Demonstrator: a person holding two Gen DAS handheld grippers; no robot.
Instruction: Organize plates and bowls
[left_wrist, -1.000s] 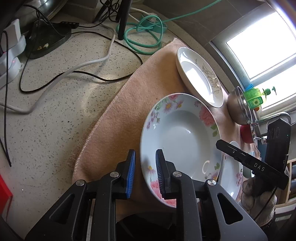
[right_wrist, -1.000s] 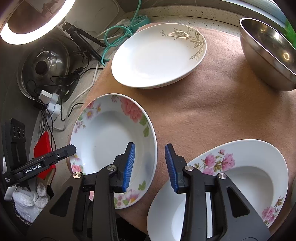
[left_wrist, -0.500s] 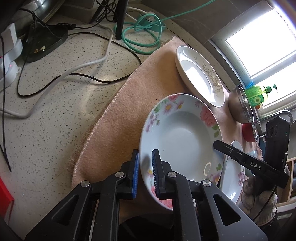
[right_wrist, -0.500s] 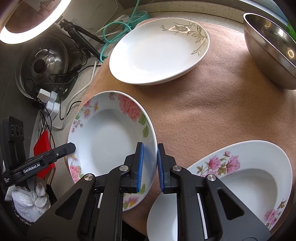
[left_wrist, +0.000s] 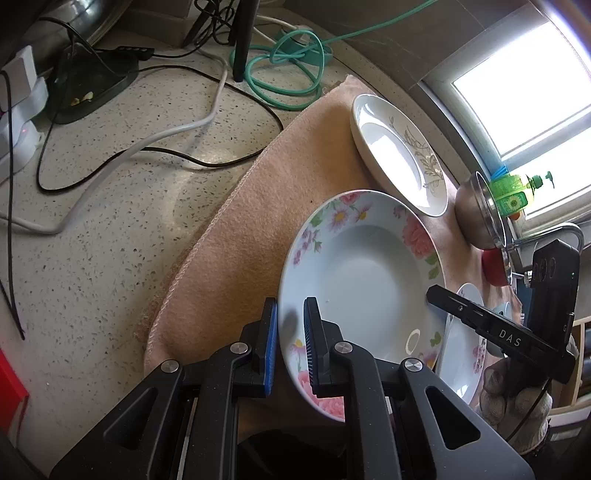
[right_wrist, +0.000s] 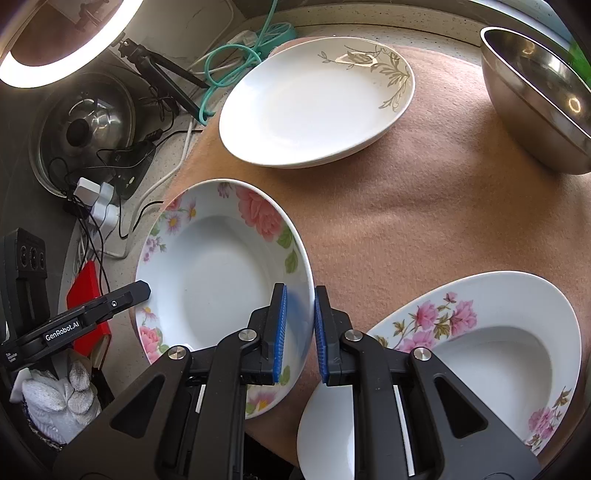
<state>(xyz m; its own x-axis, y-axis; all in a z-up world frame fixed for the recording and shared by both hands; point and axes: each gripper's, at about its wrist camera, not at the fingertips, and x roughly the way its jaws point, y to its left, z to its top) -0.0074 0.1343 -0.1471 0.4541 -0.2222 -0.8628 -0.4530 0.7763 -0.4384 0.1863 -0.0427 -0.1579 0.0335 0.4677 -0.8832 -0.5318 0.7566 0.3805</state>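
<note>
A deep plate with pink and purple flowers (left_wrist: 365, 284) (right_wrist: 221, 269) is held between both grippers above the tan cloth (left_wrist: 266, 206) (right_wrist: 424, 206). My left gripper (left_wrist: 290, 341) is shut on its left rim. My right gripper (right_wrist: 298, 332) is shut on its right rim. A white plate with a gold leaf pattern (left_wrist: 397, 151) (right_wrist: 314, 99) lies at the far end of the cloth. Another pink-flowered deep plate (right_wrist: 480, 354) (left_wrist: 461, 343) lies at the near right. A steel bowl (right_wrist: 535, 92) (left_wrist: 476, 214) sits at the far right.
Black, white and green cables (left_wrist: 177, 122) lie on the speckled counter to the left. A pot lid (right_wrist: 81, 125), plug adapters (right_wrist: 96, 199) and a ring light (right_wrist: 55, 40) stand left of the cloth. A green soap bottle (left_wrist: 517, 188) is by the window.
Both grippers closed from open onto opposite rims of the flowered plate. The plate has risen slightly off the cloth and tilted.
</note>
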